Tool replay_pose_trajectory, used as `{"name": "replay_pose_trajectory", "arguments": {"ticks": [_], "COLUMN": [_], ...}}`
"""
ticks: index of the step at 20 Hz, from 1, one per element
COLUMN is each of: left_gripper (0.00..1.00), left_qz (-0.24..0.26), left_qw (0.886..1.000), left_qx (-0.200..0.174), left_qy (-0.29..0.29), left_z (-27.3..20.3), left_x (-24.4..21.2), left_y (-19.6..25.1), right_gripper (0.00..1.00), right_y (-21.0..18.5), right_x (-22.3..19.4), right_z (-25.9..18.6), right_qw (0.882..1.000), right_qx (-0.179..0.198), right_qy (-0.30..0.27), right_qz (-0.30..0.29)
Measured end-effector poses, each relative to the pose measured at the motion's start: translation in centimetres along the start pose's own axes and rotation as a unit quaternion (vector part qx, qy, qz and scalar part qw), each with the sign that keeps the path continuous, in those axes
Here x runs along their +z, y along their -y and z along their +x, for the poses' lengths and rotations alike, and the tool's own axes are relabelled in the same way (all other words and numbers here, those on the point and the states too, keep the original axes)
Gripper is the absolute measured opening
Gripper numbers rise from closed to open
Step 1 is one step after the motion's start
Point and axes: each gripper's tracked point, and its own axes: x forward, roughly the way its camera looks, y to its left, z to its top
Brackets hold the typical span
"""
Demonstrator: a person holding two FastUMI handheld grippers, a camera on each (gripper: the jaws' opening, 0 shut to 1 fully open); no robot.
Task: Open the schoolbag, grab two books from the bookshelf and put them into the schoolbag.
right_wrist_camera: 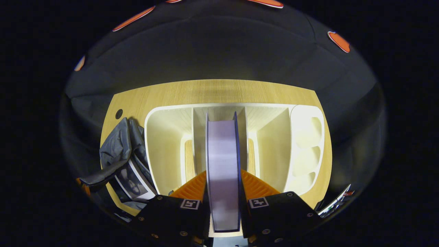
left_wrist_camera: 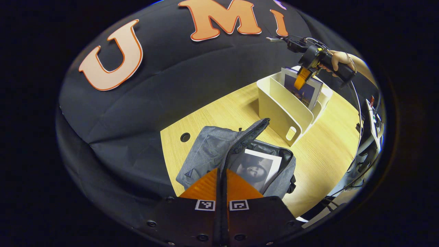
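Note:
The grey schoolbag [left_wrist_camera: 205,151] lies open on the wooden table [left_wrist_camera: 325,151]. My left gripper [left_wrist_camera: 221,171] is shut on its dark flap [left_wrist_camera: 248,132] and holds it up. Inside lies a book with a black-and-white cover [left_wrist_camera: 255,168]. Farther right stands the white bookshelf [left_wrist_camera: 284,109], where a hand [left_wrist_camera: 337,60] holds my right gripper [left_wrist_camera: 301,78] over a blue-covered book [left_wrist_camera: 308,92]. In the right gripper view my right gripper [right_wrist_camera: 223,173] is shut on that upright book [right_wrist_camera: 223,151], in a middle slot of the bookshelf [right_wrist_camera: 164,144]. The schoolbag [right_wrist_camera: 116,151] sits to its left.
A round hole [left_wrist_camera: 185,137] pierces the table near the bag. A small device with cables [left_wrist_camera: 375,123] sits off the table's right edge. The bookshelf has small round-cut compartments [right_wrist_camera: 307,151] at one end. Black cloth surrounds the table.

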Motion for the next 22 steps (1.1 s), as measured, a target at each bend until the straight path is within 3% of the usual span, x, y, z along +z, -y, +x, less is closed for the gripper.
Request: {"name": "replay_pose_trajectory", "arguments": {"ticks": [6,11,16,19,22], "left_gripper": [0.01,0.01,0.01,0.01,0.01], "left_qz": [0.007,0.021,0.044,0.06,0.072], "left_qw": [1.0,1.0,0.999,0.998,0.997], "left_qx": [0.001,0.0,-0.001,0.0,-0.01], "left_qy": [0.001,-0.001,-0.003,0.003,0.001], "left_z": [0.5,1.3,1.8,1.9,1.8], "left_x": [0.3,0.4,1.2,1.8,1.9], "left_y": [0.1,0.0,-0.4,-0.8,-0.6], "right_gripper": [0.36,0.36,0.36,0.35,0.35], "right_y": [0.9,1.6,1.8,1.3,-0.2], "right_x": [0.2,-0.5,-4.1,-7.0,-11.2], "right_z": [-5.3,-12.4,-19.6,-22.7,-23.4], "right_qw": [0.999,0.997,0.991,0.981,0.962], "right_qx": [0.009,0.023,0.051,0.085,0.142], "right_qy": [0.023,0.06,0.101,0.132,0.147], "right_qz": [0.025,0.046,0.072,0.111,0.179]}}
